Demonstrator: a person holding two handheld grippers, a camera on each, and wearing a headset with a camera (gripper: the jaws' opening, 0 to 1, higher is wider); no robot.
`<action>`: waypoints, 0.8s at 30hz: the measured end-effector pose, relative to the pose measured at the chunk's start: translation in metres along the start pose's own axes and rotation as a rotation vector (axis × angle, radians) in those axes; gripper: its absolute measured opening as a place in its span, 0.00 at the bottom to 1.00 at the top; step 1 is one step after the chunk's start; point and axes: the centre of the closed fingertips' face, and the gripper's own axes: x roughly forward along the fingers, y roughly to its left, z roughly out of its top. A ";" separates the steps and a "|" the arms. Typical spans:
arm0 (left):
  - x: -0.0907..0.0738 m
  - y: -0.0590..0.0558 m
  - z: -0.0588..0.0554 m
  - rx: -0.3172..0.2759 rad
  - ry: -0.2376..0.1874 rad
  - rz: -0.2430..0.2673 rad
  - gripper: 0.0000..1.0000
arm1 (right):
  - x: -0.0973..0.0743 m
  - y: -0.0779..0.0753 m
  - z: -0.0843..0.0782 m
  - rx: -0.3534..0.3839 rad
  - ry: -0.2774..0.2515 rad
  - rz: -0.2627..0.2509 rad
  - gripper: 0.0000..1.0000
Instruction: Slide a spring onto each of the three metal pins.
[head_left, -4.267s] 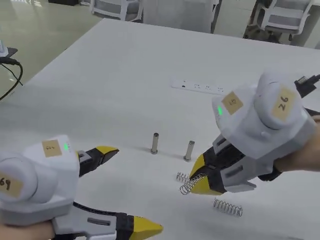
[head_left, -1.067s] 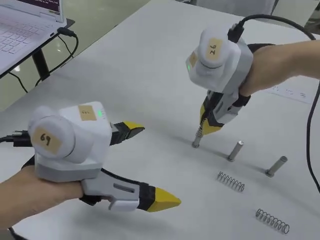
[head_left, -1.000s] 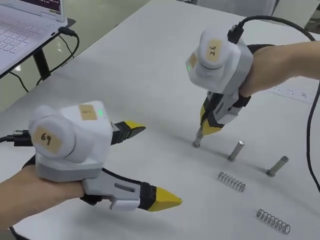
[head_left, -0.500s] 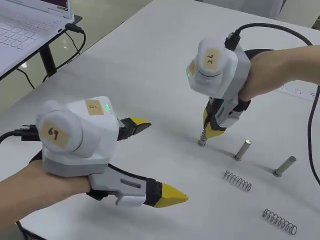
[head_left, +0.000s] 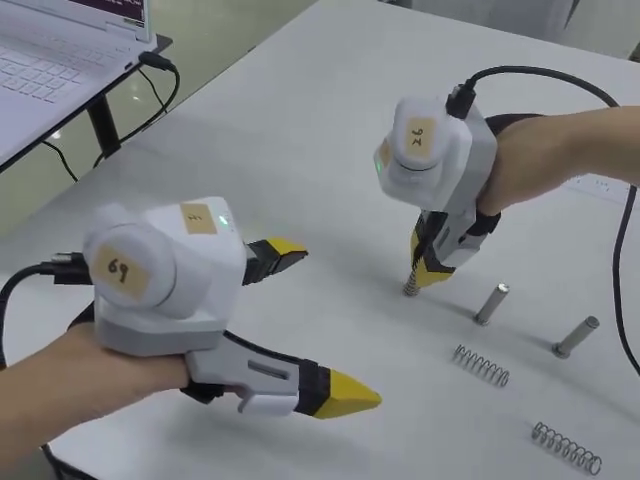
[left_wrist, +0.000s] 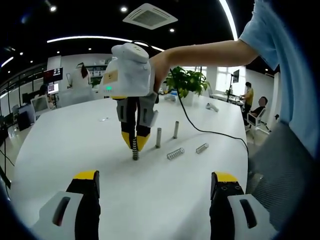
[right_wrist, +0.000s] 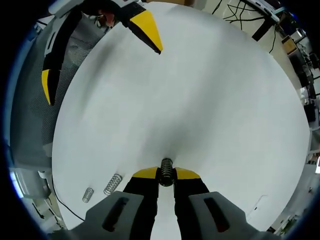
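My right gripper (head_left: 428, 272) points straight down, shut on a spring (head_left: 417, 274) that sits around the leftmost pin (head_left: 410, 289). From above, the spring (right_wrist: 166, 170) shows end-on between the yellow tips of my right gripper (right_wrist: 166, 174). Two bare pins (head_left: 490, 303) (head_left: 577, 337) stand to its right. Two loose springs (head_left: 481, 365) (head_left: 567, 447) lie on the white table (head_left: 330, 150) in front of them. My left gripper (head_left: 320, 322) hovers at the lower left, open and holding nothing. In the left gripper view my left gripper (left_wrist: 154, 176) faces the right gripper (left_wrist: 135, 142).
A laptop (head_left: 60, 50) sits on a stand past the table's left edge, with black cables (head_left: 150, 95) hanging there. A white power strip (head_left: 598, 186) lies at the far right. The right gripper's cable (head_left: 540, 75) loops over the person's arm.
Since the oldest frame the right gripper carried a spring from the table to the leftmost pin. Over the last second it has lowered the spring onto that pin. The left gripper stays open.
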 end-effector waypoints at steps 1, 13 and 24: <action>0.000 0.000 0.000 -0.003 0.000 -0.001 0.89 | 0.000 0.000 0.000 0.000 0.001 0.001 0.08; 0.001 -0.001 0.000 0.001 0.003 -0.005 0.89 | 0.002 -0.005 -0.003 0.002 0.007 0.000 0.08; 0.001 -0.001 -0.001 -0.001 0.006 -0.005 0.89 | 0.002 -0.005 -0.007 0.019 -0.007 0.002 0.20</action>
